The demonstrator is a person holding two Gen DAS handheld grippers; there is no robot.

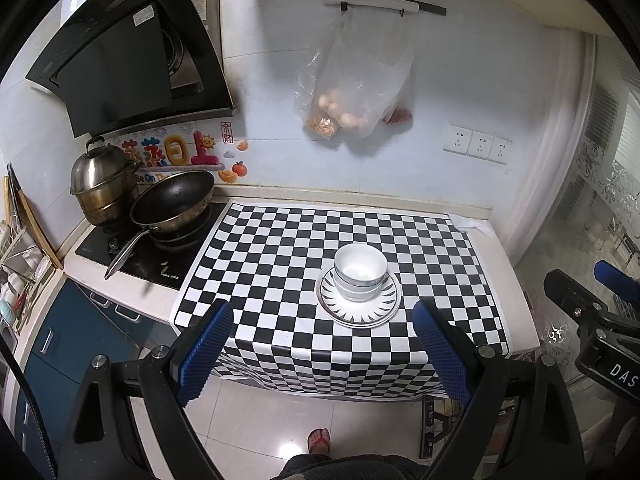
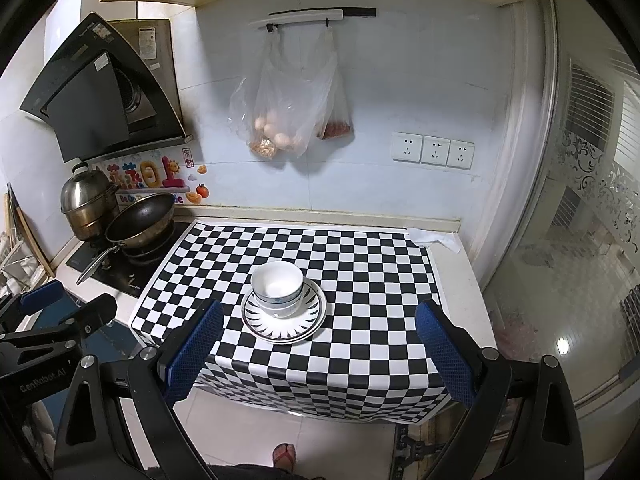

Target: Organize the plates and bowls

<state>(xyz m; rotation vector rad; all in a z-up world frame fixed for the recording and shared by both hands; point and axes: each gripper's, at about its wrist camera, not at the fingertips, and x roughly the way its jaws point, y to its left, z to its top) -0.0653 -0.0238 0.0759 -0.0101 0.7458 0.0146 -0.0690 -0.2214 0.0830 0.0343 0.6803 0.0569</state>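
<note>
White bowls [image 1: 361,276] stand stacked upright on stacked white plates [image 1: 376,309] with a black ray pattern, on the checkered cloth [image 1: 280,248]. The same bowls [image 2: 277,288] and plates [image 2: 304,322] show in the right wrist view. My left gripper [image 1: 322,346] is open and empty, held back from the counter's front edge, short of the stack. My right gripper [image 2: 319,344] is open and empty, also held back in front of the stack. The right gripper's body [image 1: 592,312] shows at the right of the left wrist view; the left gripper's body [image 2: 60,320] shows at the left of the right wrist view.
A black wok [image 1: 174,206] and a steel steamer pot [image 1: 102,182] sit on the stove at the left. A plastic bag of eggs [image 1: 352,92] hangs on the wall above the counter. Wall sockets [image 1: 478,145] are at the right. A dish rack [image 1: 16,264] stands far left.
</note>
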